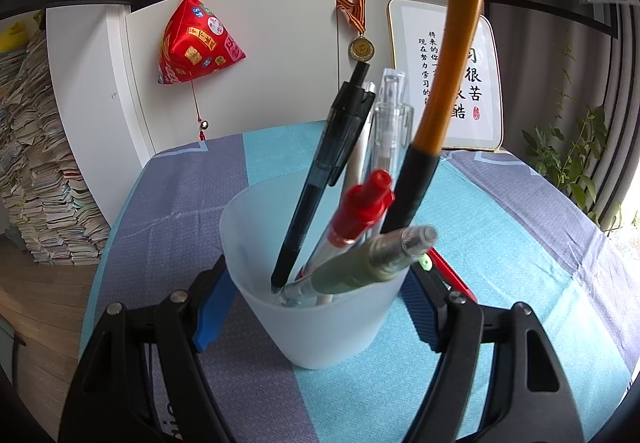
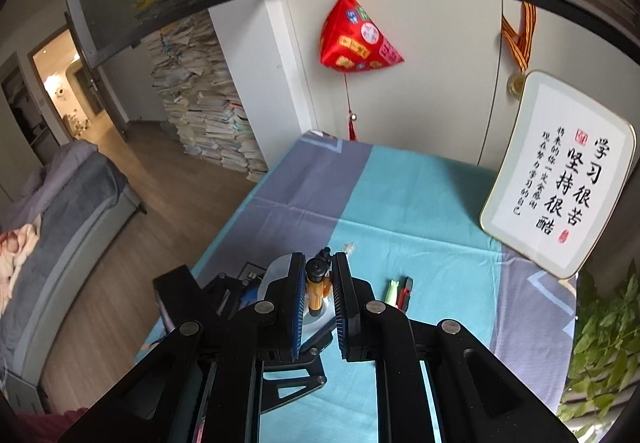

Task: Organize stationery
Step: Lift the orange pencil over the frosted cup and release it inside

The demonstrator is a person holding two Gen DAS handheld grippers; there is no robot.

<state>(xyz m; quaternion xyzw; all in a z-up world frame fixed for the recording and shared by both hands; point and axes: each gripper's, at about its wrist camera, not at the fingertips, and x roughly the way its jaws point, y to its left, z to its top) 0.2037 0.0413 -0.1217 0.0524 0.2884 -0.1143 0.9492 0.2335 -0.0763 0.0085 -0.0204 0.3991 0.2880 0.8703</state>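
Black claw arms – blue ribbed pads, silver rivets

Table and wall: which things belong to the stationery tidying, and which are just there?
Job: cup, orange pen, black pen, red pen, green pen, loose items.
Just there: red ornament, medal, framed sign, plant.

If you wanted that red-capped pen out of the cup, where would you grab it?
By its red cap, from above. The pen leans in the frosted cup with only its top clear of the rim, and other pens crowd its lower part.
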